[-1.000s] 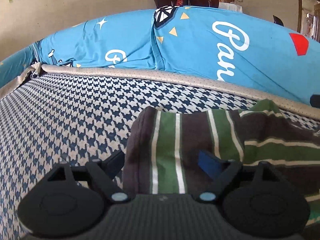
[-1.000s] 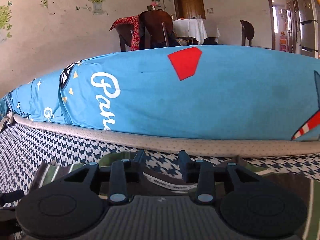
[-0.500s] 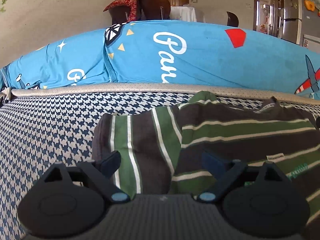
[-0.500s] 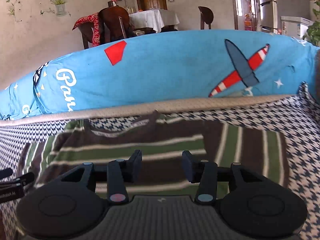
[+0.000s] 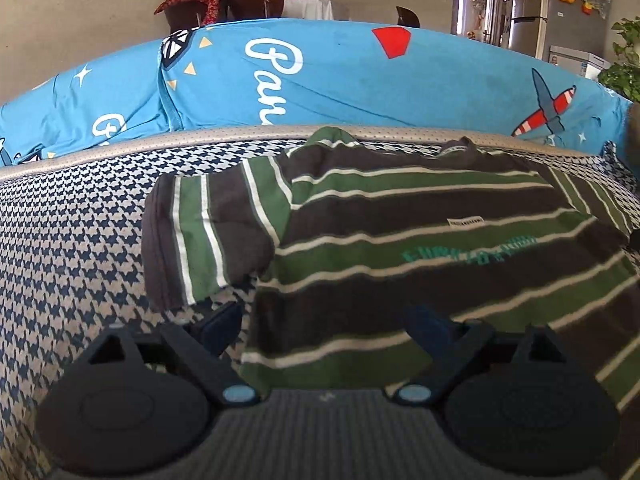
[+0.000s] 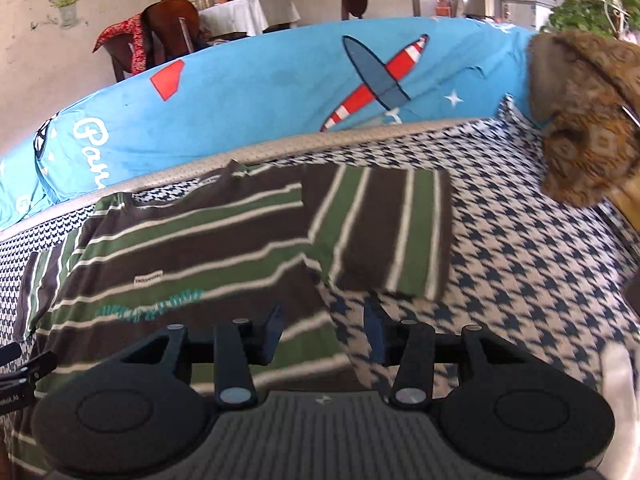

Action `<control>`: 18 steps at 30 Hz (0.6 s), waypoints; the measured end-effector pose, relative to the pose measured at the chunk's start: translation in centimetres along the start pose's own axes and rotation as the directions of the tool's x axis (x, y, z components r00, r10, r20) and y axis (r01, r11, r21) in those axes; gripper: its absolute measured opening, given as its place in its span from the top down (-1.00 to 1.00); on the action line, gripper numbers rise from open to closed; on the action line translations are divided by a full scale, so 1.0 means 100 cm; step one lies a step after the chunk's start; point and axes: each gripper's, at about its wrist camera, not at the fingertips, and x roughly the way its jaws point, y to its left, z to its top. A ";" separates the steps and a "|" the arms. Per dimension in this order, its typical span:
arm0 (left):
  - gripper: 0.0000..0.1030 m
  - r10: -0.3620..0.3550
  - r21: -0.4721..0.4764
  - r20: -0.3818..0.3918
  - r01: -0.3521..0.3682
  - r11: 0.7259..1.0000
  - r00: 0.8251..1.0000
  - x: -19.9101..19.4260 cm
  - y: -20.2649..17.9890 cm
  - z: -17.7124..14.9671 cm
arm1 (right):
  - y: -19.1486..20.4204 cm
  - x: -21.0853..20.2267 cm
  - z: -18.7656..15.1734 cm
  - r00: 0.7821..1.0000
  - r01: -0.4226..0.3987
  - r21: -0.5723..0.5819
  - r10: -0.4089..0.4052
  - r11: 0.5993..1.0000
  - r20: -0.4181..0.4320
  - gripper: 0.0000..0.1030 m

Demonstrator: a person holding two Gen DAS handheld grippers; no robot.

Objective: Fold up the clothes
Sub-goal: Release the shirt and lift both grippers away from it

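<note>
- Lying spread on the houndstooth bed (image 5: 72,264), sleeves out, is the striped shirt (image 5: 400,240).
- Left gripper (image 5: 324,320) and right gripper (image 6: 324,328) hover parted, holding nothing.
- Pinching one layer could drag the shirt crooked.
</note>
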 end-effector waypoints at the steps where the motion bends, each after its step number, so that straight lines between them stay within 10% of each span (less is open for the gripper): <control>1: -0.81 -0.006 0.014 0.001 0.006 1.000 1.000 -0.003 -0.003 -0.004 | -0.002 -0.004 -0.004 1.000 0.004 0.005 -0.004 1.000 -0.002 0.13; 18: -0.83 -0.085 0.041 -0.029 0.086 0.995 0.996 -0.037 -0.005 -0.040 | -0.023 -0.035 -0.060 0.996 0.063 0.074 -0.057 0.995 -0.072 0.13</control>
